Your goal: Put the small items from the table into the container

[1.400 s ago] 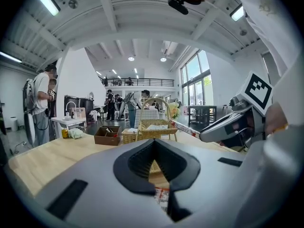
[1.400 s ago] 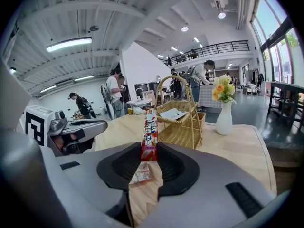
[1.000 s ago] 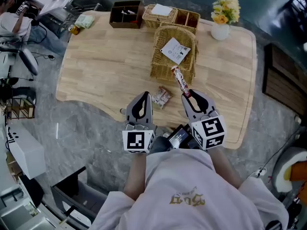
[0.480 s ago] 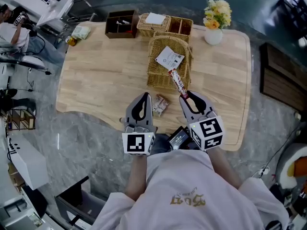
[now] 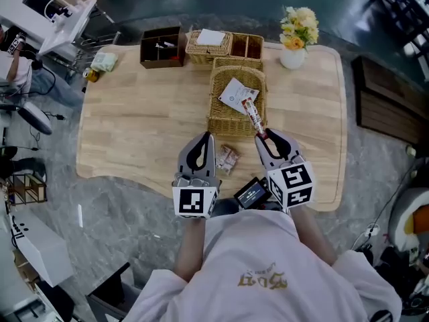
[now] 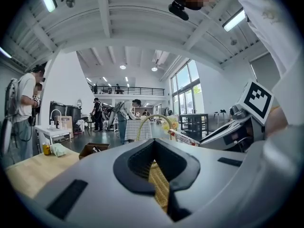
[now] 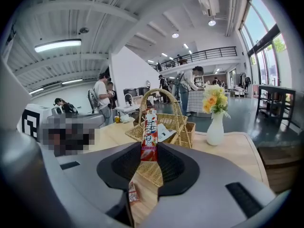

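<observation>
Red-white snack stick (image 5: pixel 252 115), print illegible, is clamped by right gripper (image 5: pixel 263 134) | held over wicker basket (image 5: pixel 224 123) near rim | left gripper (image 5: pixel 208 136) fingers are closed together, empty

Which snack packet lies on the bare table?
The small crinkled packet by the left gripper; the long red one is held by the right gripper.

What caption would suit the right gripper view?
Jaws hold a red snack stick in front of the wicker basket.
</observation>
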